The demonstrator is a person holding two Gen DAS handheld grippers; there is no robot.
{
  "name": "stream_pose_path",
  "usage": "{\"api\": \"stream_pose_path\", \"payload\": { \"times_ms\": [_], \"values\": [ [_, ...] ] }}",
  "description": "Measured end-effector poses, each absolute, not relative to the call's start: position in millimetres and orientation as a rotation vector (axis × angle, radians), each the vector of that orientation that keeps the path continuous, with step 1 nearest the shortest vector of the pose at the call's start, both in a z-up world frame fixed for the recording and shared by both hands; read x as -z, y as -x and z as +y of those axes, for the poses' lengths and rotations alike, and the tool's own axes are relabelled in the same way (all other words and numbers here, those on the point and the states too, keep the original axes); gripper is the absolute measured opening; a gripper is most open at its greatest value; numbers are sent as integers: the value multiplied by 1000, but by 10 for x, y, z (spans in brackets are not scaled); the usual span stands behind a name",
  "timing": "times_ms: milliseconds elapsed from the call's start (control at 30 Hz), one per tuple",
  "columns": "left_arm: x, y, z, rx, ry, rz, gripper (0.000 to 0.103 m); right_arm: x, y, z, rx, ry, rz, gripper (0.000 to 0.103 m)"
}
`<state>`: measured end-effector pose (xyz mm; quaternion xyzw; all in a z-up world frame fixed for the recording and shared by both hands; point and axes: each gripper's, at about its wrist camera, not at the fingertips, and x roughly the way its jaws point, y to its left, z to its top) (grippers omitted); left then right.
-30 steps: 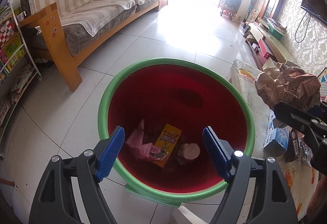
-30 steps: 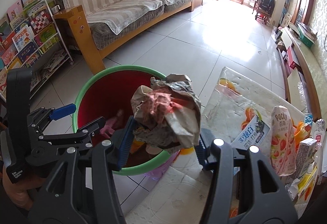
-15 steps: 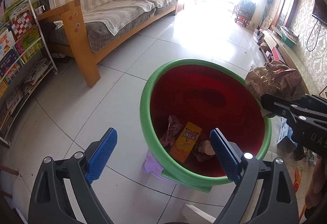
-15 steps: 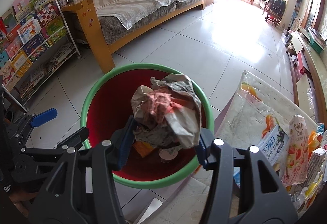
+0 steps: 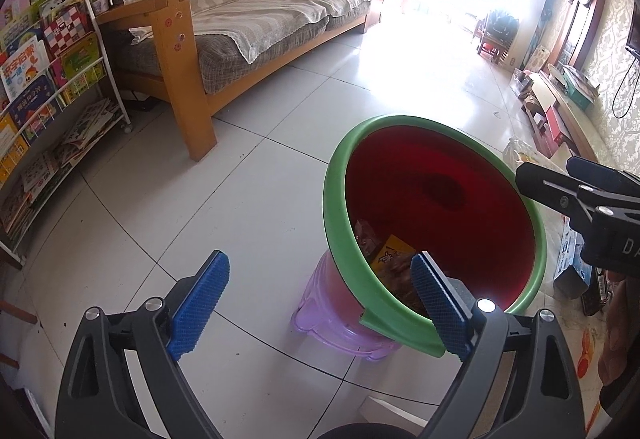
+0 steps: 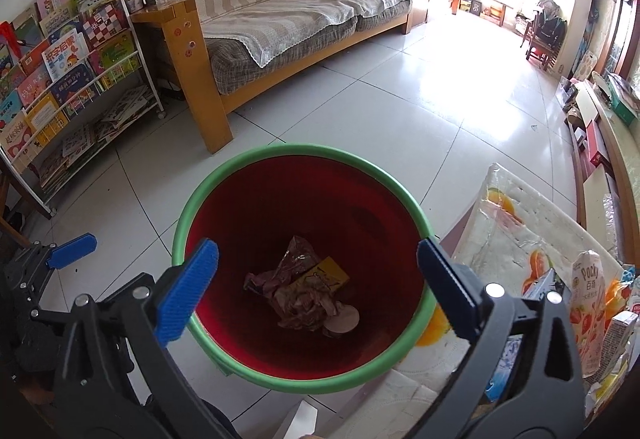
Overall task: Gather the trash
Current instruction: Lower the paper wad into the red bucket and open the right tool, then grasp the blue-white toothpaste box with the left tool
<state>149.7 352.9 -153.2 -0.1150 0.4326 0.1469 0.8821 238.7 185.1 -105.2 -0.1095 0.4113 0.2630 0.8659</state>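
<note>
Currently: right gripper (image 6: pixel 318 285) above bin (image 6: pixel 256 365), jaws just opened, empty; crumpled wrapper (image 6: pixel 304 305) at bin bottom. Left gripper (image 5: pixel 320 313) jaws released, beside bin rim. Risk: bin perched on purple stool (image 5: pixel 332 323); rim knock could tip it.

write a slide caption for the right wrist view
Open right gripper above the red bin, crumpled paper lying inside.
</note>
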Motion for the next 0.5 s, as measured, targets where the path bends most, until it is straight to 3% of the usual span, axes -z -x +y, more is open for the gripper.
{"api": "stream_pose_path", "payload": {
  "times_ms": [300,500],
  "values": [
    [1495,-1499,3375,-283,213,906,89,982,-2442,1628,-520,191,864,98],
    [1348,-1539,3148,-255,208,875,95,887,-2376,1336,-505,159,843,98]
  ]
}}
